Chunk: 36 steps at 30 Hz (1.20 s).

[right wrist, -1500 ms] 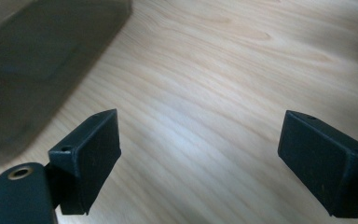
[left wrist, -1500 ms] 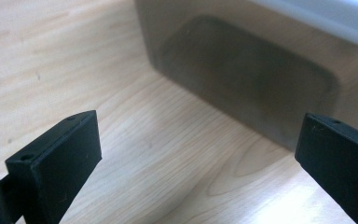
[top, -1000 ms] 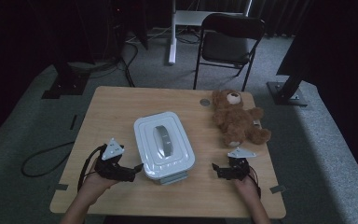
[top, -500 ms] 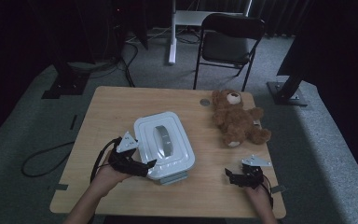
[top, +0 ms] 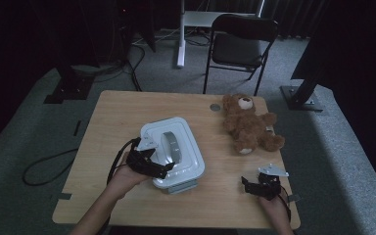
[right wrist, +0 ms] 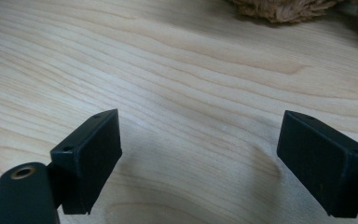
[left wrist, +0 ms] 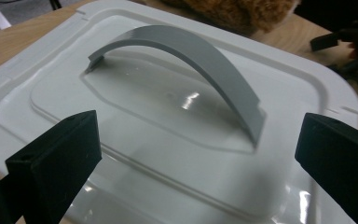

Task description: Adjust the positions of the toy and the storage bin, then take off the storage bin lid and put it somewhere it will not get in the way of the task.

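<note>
High view, near edge: left hand-held gripper [top: 164, 169] over the near-left corner of the white lidded box [top: 188, 156], jaws spread wide, nothing clasped. Right hand-held gripper [top: 247, 185] low at the near-right of the worktop [top: 112, 122], well apart from the box, jaws likewise released and empty. Forearms entering from the bottom edge.

Left gripper view: both black jaws rising at the lower corners, wide apart, poised above the white lid [left wrist: 51, 70]. Grey arched handle [left wrist: 200, 60] spanning the recessed centre of the lid, lying between and beyond the jaw tips; no contact with either jaw visible. Brown fur of the teddy bear [left wrist: 228, 11] beyond the far rim of the lid.

Right gripper view: jaws open over bare pale wood grain of the worktop, nothing between them. Fringe of brown fur at the top edge.

Mid-field, high view: box standing near the centre of the worktop, slightly towards the near side, lid seated, handle [top: 170, 145] running roughly near-to-far. Teddy bear [top: 248, 126] lying on the far-right part of the worktop, apart from the box. Small round grey disc [top: 215, 106] set in the worktop just beside the bear's head.

Far field: black folding chair [top: 242, 41] on the carpeted floor behind the worktop; a pale stand post to its left.
</note>
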Tool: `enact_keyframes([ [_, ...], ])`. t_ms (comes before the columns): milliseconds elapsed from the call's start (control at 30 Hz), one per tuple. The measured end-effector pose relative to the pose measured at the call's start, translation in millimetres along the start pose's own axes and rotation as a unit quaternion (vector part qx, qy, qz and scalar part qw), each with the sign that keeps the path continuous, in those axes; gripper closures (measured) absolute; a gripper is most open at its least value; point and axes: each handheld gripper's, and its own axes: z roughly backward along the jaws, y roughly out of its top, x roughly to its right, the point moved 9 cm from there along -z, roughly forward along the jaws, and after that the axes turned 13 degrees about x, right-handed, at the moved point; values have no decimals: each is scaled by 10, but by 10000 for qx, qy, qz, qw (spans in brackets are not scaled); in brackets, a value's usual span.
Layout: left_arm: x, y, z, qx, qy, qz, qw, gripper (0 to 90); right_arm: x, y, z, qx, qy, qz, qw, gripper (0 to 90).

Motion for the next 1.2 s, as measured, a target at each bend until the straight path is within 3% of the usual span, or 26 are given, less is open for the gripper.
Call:
enact_keyframes([
  [100,-21,-9,-61,-58,47,-7,10000,9,35,-25,-6,-126,-114,-7,9999,126],
  [200,-24,-18,-100,-90,58,51,9999,9,74,-36,-9,-179,-186,-194,9995,129],
  [867,10,29,-273,-146,-9,162,9998,10,70,-36,-11,-180,-159,-165,9996,128],
  [1200,-16,85,-349,-120,-24,275,9995,81,70,-36,-10,-182,-163,-170,9996,128],
])
